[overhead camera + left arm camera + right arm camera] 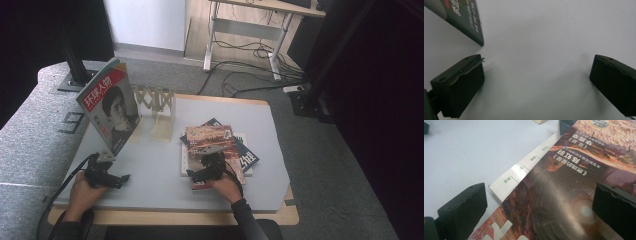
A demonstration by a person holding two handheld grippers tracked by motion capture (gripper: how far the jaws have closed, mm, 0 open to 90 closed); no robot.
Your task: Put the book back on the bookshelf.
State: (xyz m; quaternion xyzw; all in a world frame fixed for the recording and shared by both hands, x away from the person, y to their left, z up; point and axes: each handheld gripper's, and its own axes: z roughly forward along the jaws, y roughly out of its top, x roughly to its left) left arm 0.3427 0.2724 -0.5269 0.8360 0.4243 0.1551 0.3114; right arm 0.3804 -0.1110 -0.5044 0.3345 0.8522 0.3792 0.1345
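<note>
A magazine with a portrait cover [111, 104] stands tilted at the table's left, leaning toward a wooden rack [156, 102]; its lower corner [466, 17] reaches into the left gripper view. My left gripper [119, 179] [537, 65] is open over bare tabletop just in front of that corner, holding nothing. A stack of magazines lies flat at mid-table, topped by a reddish-brown cover [212, 142] [574, 182] over a white book [524, 172]. My right gripper [200, 174] [540, 192] hangs open at the stack's near left corner, one jaw over the table, the other over the cover.
The grey-white table [150, 170] has a wooden front edge near the person's hands. A dark blue magazine [247, 156] sticks out at the stack's right. Beyond the table are carpet, cables and a desk frame [240, 35].
</note>
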